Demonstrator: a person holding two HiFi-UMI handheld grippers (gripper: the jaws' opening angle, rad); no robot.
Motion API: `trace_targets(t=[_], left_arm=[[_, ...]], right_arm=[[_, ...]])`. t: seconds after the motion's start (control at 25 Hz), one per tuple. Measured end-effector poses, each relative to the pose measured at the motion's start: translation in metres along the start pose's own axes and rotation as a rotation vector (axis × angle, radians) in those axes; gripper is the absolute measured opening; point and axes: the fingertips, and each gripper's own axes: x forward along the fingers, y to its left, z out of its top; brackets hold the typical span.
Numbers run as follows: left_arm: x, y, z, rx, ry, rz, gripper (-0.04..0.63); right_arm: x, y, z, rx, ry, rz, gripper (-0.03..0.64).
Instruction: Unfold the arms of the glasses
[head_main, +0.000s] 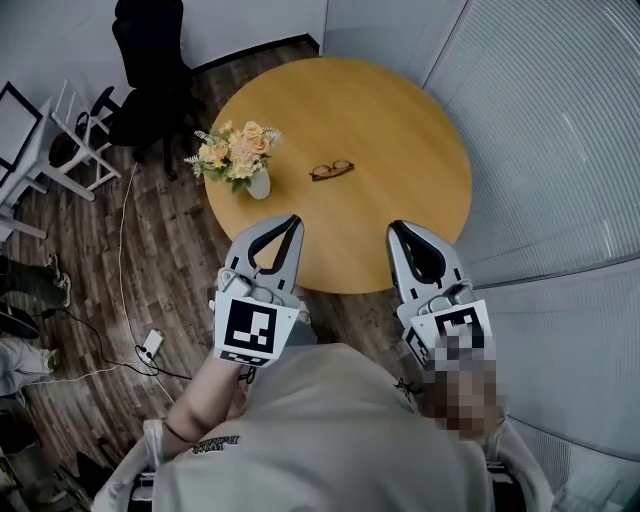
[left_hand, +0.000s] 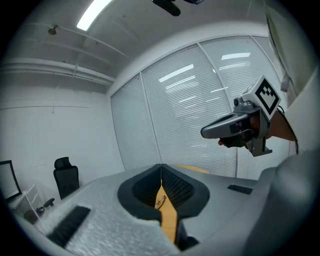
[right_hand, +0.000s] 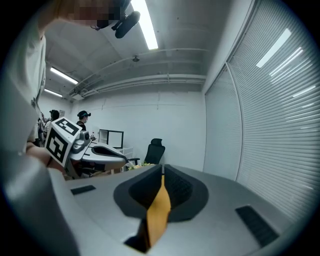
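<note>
At the table's left edge stands a vase of flowers. Just right of it, the left gripper hovers above the near edge, its jaws pressed together at the tips with nothing between them. The glasses lie flat on the bare wood of the table, about at its middle. The right gripper hangs over the near edge as well, likewise closed and empty.

To my eye nothing has been touched yet, and the step in hand is the reach. Both grippers will have to part their jaws before they come down. It would go best if one gripper pinned the frame at the bridge or a lens rim. The other could then catch the end of an arm and swing it gently outward round its hinge. A thin frame on smooth wood will likely skate if pushed rather than held. The left gripper should also mind the vase close beside its path. How the arms lie I cannot make out from here; the glasses are too small.

The glasses sit beyond both grippers, toward the far edge and well apart from each. They fall between the two, nearer the left one's line. In the left gripper view the glasses show through the slit between its jaws, so it is aimed right at them. The right gripper's slit shows only table wood.
</note>
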Motion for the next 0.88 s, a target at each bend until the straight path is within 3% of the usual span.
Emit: trace_targets(t=[0.36, 0.88], left_arm=[[0.037, 0.049, -0.011, 0.014, -0.004, -0.056, 0.023], [0.062, 0.062, -0.017, 0.026, -0.021, -0.120, 0.023]], right_arm=[[0.061, -0.013, 0.006, -0.004, 0.016, -0.056, 0.037], [0.093, -0.028, -0.005, 0.009, 0.049, -0.093, 0.037]])
